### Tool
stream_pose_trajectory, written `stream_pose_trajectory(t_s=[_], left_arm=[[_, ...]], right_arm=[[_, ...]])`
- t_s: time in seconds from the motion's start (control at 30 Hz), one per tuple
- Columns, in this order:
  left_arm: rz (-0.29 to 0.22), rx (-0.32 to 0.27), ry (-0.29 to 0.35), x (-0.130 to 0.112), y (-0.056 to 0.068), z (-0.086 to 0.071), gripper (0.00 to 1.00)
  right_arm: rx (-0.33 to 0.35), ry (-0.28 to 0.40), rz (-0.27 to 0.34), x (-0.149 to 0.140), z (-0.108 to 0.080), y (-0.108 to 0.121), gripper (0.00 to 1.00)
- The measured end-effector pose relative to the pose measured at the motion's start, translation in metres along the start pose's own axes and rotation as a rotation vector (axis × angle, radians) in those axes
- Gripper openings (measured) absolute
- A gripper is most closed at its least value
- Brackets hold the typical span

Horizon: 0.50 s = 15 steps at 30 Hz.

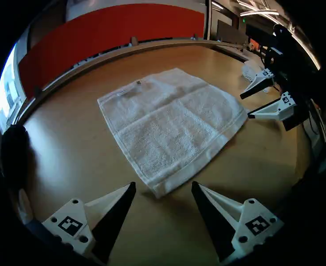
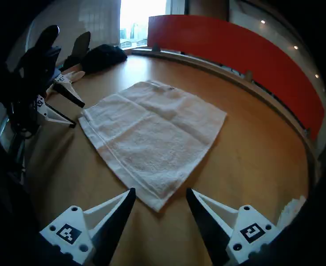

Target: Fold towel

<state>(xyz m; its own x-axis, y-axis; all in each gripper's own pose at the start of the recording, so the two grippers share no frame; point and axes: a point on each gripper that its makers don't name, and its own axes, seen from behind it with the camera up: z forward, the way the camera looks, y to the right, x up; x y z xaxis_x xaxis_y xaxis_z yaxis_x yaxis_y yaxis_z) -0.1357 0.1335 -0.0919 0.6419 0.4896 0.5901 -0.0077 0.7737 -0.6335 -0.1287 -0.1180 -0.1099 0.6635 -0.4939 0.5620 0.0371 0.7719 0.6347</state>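
A white towel (image 1: pixel 174 124) lies flat on the wooden table, spread as a rough rectangle with a small label near its far edge. In the left gripper view my left gripper (image 1: pixel 163 188) is open, its fingertips either side of the towel's near corner. At the right of that view my right gripper (image 1: pixel 247 104) stands open beside the towel's right corner. In the right gripper view the towel (image 2: pixel 151 131) shows again, and my right gripper (image 2: pixel 160 193) is open around the nearest corner. My left gripper (image 2: pixel 76 115) is at the left, open at the towel's left corner.
A red panel (image 1: pixel 114 33) runs behind the table's curved far edge. A dark bag (image 2: pixel 103 55) and a pale object (image 2: pixel 76 75) sit at the far left of the right gripper view. More white cloth (image 1: pixel 253 71) lies behind the right gripper.
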Motion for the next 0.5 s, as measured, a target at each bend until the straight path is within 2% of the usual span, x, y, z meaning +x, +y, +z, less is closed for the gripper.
stream_pose_trajectory(t_s=[0.5], left_arm=[[-0.005, -0.006, -0.024, -0.003, 0.003, 0.003, 0.93]], right_arm=[[0.04, -0.032, 0.005, -0.011, 0.003, -0.007, 0.68]])
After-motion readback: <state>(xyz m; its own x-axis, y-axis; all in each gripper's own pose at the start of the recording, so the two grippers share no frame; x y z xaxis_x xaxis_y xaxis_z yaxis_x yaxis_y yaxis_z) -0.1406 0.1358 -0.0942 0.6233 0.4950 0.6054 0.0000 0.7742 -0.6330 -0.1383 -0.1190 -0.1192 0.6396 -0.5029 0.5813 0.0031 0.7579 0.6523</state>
